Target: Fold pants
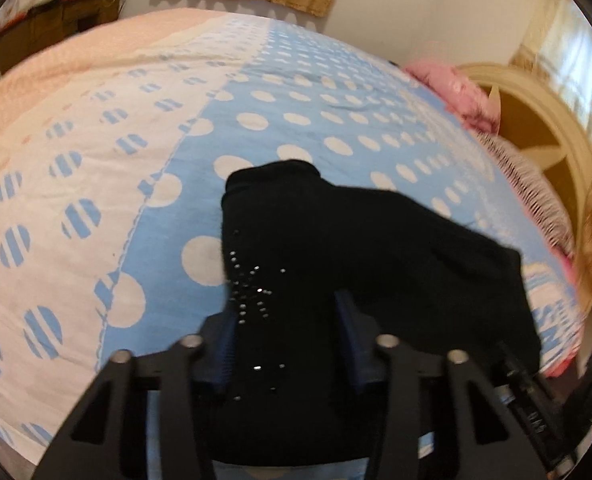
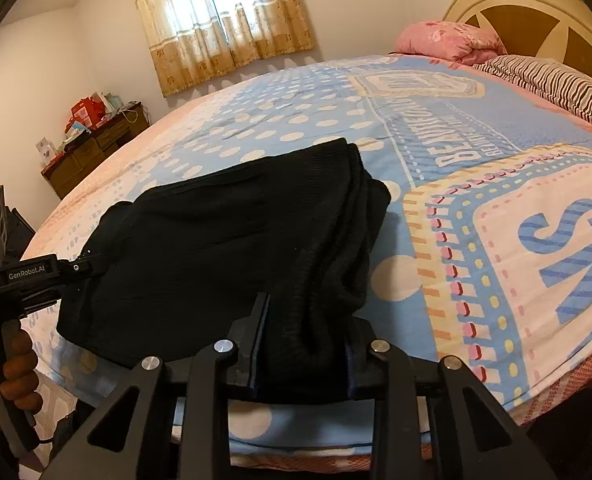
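On the blue polka-dot bedspread [image 2: 436, 184], my black pants [image 2: 224, 240] lie folded near the bed's front edge. My left gripper [image 1: 286, 320] pinches one end of the cloth, by its small studs [image 1: 252, 284]; my right gripper [image 2: 306, 344] clamps a bunched fold at the other. My left hand [image 2: 12, 376] wraps the handle, low at the bedside. Pillows [image 2: 552, 88] rest against the headboard [image 2: 536, 4].
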